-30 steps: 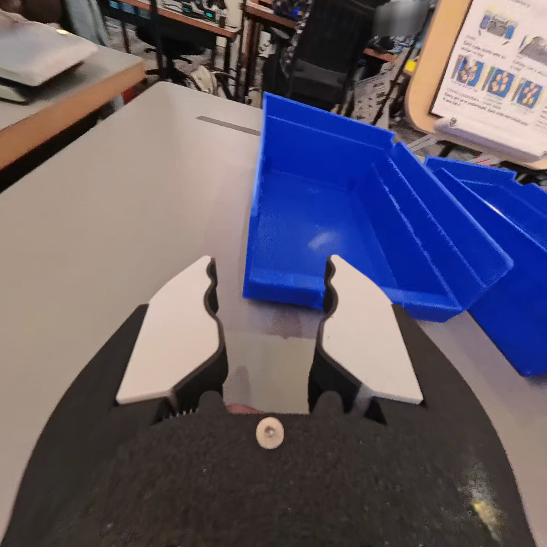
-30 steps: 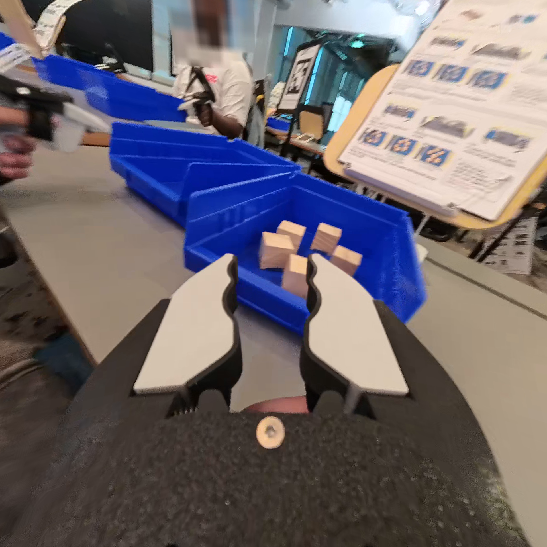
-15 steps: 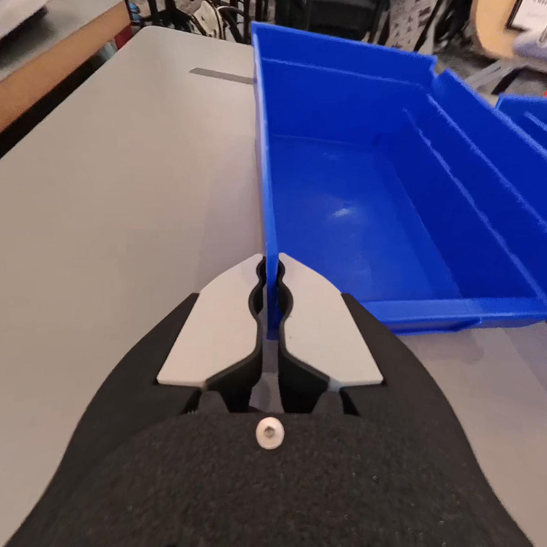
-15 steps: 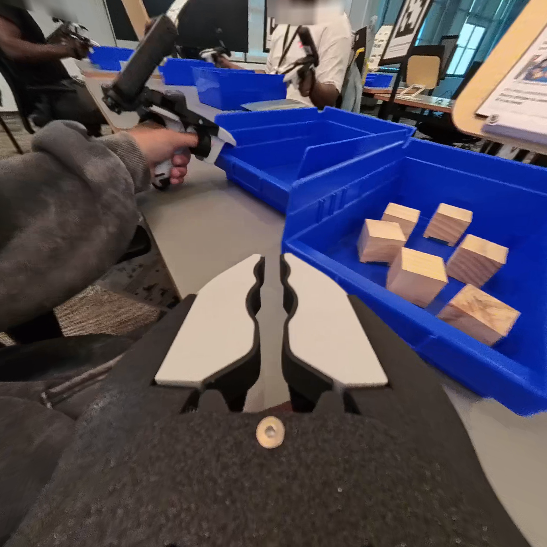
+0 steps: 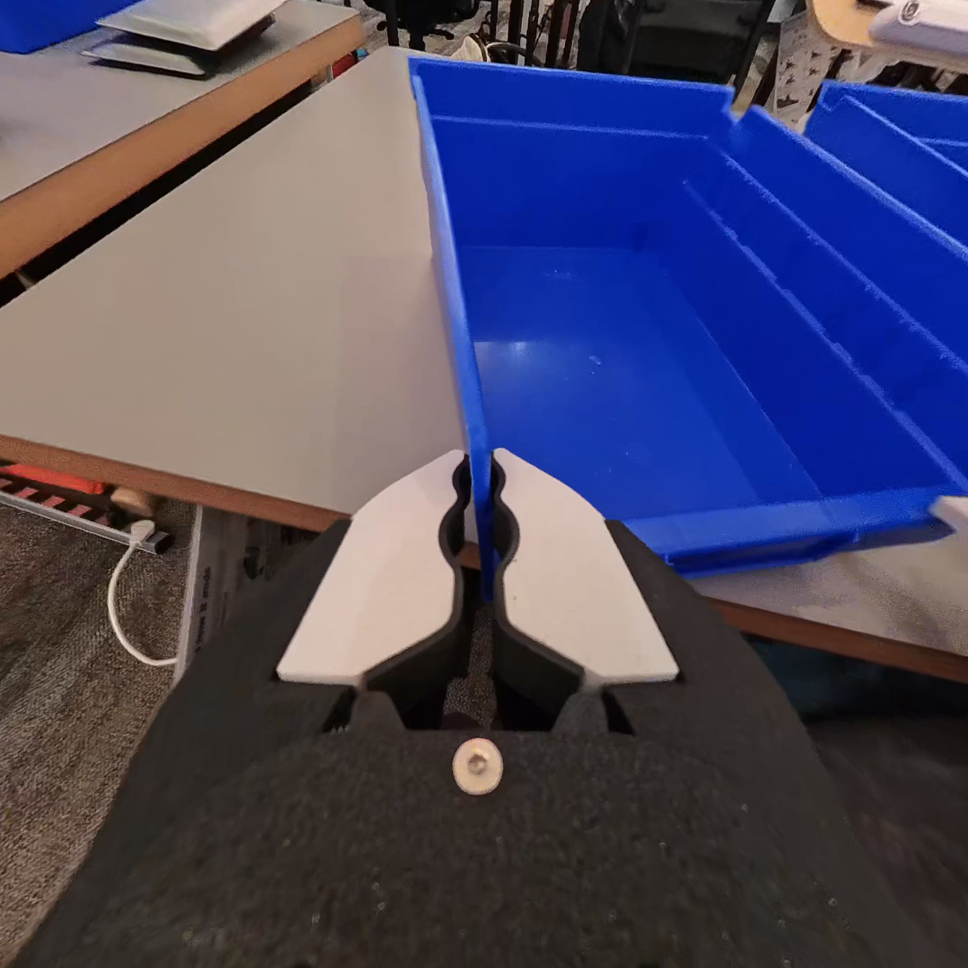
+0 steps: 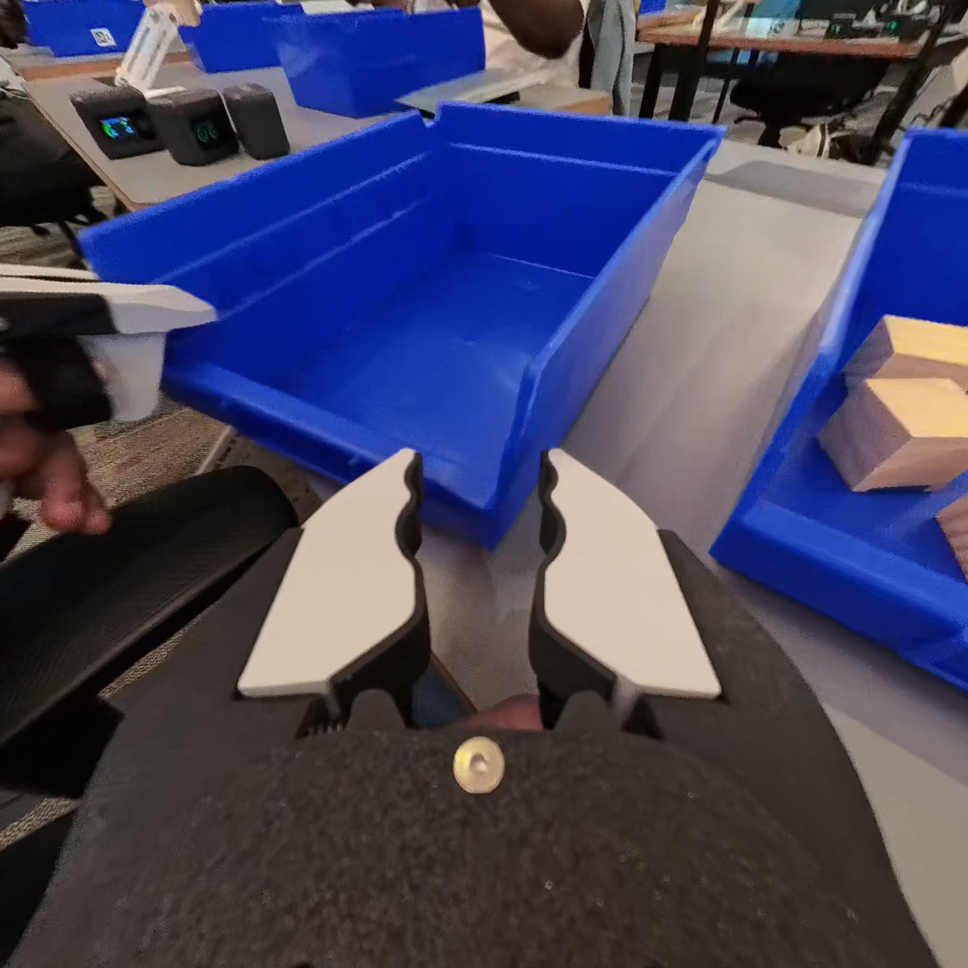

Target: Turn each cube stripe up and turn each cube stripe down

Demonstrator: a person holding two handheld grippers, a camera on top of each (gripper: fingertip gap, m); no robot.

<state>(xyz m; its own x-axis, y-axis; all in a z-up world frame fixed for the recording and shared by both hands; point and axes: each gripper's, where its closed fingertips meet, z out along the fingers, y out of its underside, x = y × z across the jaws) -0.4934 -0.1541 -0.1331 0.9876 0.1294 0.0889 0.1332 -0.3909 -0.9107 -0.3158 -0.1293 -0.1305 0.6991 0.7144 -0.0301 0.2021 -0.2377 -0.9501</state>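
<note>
Left gripper [image 5: 479, 463]: jaws pinch the left side wall of the empty blue bin [image 5: 681, 173] at frame centre. Right gripper [image 6: 479, 461]: jaws spread, holding nothing, before that bin's near corner. Wooden cubes [image 6: 901, 424] lie in a second blue bin [image 6: 817, 555], right edge.

Two close wrist views from opposite near corners, both facing the same empty blue bin [image 5: 655, 366] [image 6: 419, 325].

Grey table [image 5: 220, 293] with brown edge. Empty blue bin [image 6: 366, 325] resting on it, near corner overhanging the edge. Second blue bin [image 6: 817, 571] alongside, apart.
</note>
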